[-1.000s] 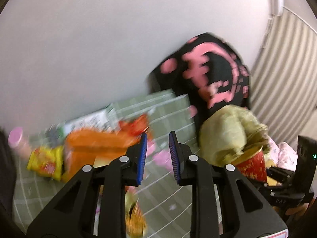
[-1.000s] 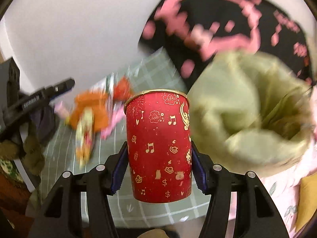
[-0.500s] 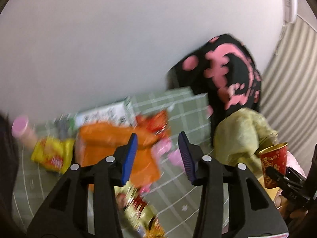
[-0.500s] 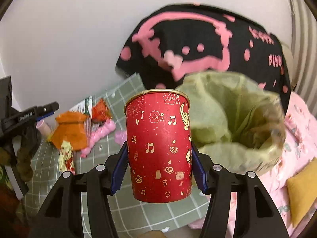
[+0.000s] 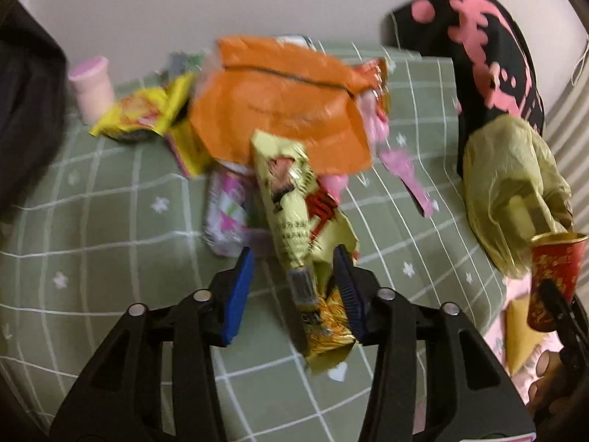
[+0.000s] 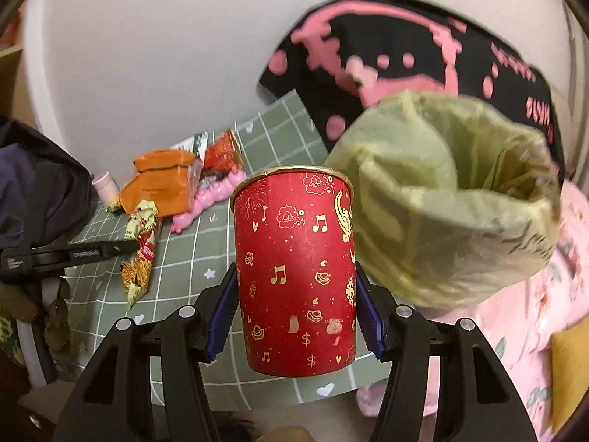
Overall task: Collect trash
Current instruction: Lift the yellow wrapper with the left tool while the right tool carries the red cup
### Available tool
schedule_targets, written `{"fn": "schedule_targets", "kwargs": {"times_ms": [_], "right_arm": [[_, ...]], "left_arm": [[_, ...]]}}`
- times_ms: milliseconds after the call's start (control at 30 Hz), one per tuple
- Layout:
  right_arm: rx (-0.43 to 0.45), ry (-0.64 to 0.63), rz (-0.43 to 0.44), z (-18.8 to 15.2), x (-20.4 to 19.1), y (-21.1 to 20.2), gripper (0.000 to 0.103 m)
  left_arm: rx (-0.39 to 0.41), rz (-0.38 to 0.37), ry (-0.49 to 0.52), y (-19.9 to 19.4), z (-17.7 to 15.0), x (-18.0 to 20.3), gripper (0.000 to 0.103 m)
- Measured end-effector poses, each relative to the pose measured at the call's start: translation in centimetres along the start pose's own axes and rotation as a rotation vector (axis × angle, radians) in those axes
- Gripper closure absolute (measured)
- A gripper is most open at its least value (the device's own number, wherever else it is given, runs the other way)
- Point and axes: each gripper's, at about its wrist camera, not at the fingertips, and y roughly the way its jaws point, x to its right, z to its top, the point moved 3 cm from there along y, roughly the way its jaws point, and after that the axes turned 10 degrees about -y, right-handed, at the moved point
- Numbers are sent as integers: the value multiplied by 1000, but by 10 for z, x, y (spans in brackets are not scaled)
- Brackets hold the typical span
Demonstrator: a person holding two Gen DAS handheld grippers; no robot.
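Two claws, left claw (image 5: 294, 291) closing around gold wrapper (image 5: 305, 254), right claw (image 6: 294, 316) gripping red cup (image 6: 294, 269)

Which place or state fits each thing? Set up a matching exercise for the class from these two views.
Things:
1. red cup
2. gold snack wrapper
3. green trash bag
4. pink bottle

Places or states:
A. standing by the wall
B. mouth open, beside the black cushion
C. clamped in the right tool
D. lying between the left tool's closing jaws

Pairs: 1-C, 2-D, 3-B, 4-A
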Motion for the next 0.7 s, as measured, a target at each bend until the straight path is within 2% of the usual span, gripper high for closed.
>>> {"fn": "schedule_targets", "kwargs": {"times_ms": [67,167,367,500,567,700], "right_arm": [[56,-8,-16,3,4,-14,48],[97,0,-52,9,12,-27,48],[82,106,-129,24,38,-38,48],[107,189,-222,45,63,-58,48],[120,221,-260,56,74,-69,48],[93,290,-345,71,96,-87,48]], "left_arm": [[-18,-8,27,4,-2,8,86],[-4,-48,76,0,2,25,90],[96,-214,203,-32,35,89,91],[146,-365,316,-55,62,153,91],[159,-425,361,-63,71,179,91],[137,-539,457,-69,84,238,91]]}}
